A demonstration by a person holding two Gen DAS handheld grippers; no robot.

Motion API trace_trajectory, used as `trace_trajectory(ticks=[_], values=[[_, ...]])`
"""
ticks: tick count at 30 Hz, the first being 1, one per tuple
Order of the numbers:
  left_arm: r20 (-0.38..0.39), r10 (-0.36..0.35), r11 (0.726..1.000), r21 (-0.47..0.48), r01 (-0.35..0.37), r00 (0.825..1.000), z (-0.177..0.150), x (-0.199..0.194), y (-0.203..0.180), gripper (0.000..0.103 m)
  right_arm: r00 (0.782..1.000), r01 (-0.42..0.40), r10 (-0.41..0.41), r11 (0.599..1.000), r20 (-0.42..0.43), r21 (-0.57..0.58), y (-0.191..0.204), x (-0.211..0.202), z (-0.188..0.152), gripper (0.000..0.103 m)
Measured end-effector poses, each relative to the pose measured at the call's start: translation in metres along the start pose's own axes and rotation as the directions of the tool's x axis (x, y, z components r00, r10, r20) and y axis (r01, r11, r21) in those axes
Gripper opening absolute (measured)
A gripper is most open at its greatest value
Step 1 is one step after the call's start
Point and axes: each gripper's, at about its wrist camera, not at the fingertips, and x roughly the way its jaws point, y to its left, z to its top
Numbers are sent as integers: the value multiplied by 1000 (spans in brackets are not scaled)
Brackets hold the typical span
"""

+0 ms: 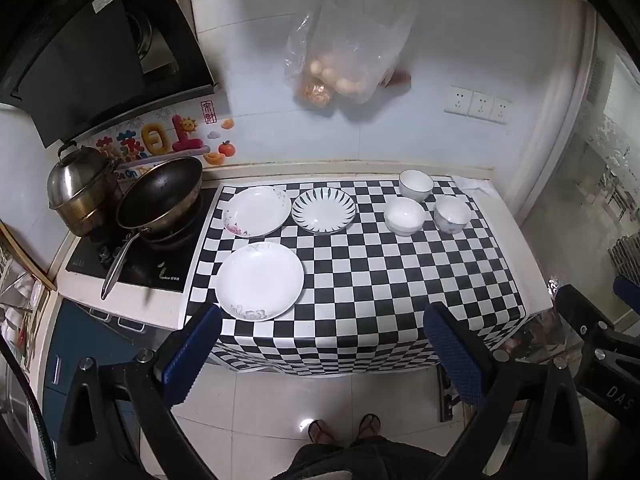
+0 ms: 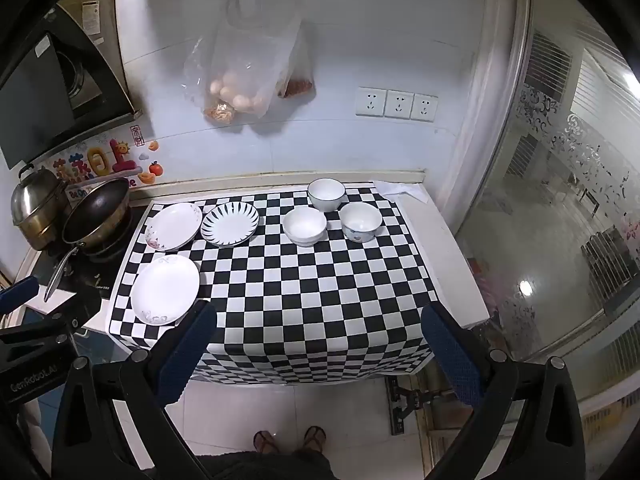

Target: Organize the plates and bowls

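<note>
Three plates lie on the checkered counter (image 1: 380, 280): a large white plate (image 1: 260, 282) near the front left, a flower-edged plate (image 1: 257, 211) behind it, and a dark-striped plate (image 1: 323, 210) beside that. Three white bowls stand at the back right: a rimmed bowl (image 1: 416, 185), a plain bowl (image 1: 404, 216) and a flower-marked bowl (image 1: 452, 213). The same plates (image 2: 165, 290) and bowls (image 2: 305, 225) show in the right wrist view. My left gripper (image 1: 322, 344) and right gripper (image 2: 320, 340) are both open and empty, held above the floor in front of the counter's front edge.
A black wok (image 1: 160, 194) and a steel steamer pot (image 1: 82, 188) sit on the stove at left. Plastic bags of eggs (image 1: 348, 60) hang on the wall. Wall sockets (image 1: 478, 105) are at right. A glass door (image 2: 560, 220) stands to the right. My sandalled feet (image 1: 344, 428) are below.
</note>
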Motion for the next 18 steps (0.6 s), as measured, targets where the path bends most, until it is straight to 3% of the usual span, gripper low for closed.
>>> trace_trajectory(ticks=[18], values=[[33,8,1000,13,-9,999,1,-14,-4,103,1000,7,-7,1000,12,4,-9,-12,-1,103]])
